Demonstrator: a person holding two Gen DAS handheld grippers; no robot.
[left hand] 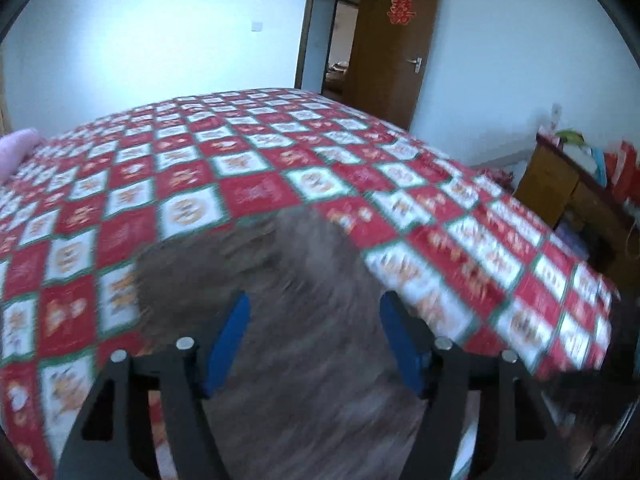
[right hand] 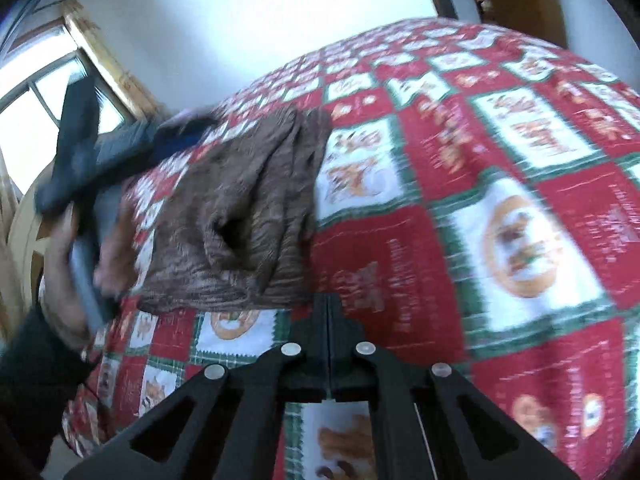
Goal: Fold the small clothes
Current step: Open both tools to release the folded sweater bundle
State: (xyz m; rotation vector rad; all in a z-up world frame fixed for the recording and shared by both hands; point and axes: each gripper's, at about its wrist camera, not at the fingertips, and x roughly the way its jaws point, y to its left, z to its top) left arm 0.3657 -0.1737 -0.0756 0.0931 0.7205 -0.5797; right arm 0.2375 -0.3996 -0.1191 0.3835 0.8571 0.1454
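Observation:
A small brown ribbed garment (right hand: pixel 240 208) lies bunched on the red, white and green checkered bedspread (right hand: pixel 480 184). In the left wrist view the same garment (left hand: pixel 304 320) fills the space under my left gripper (left hand: pixel 314 304), whose blue-padded jaws stand wide apart just above it, blurred by motion. In the right wrist view my right gripper (right hand: pixel 329 300) has its black jaws pressed together with nothing between them, just in front of the garment's near edge. The left gripper (right hand: pixel 188 128), held by a hand, shows at the garment's far left side.
The bed (left hand: pixel 240 168) fills both views. A pink pillow (left hand: pixel 18 152) lies at its left. A wooden desk (left hand: pixel 568 192) with bags stands to the right, near an open brown door (left hand: pixel 392 48). A window (right hand: pixel 36 96) is behind the left hand.

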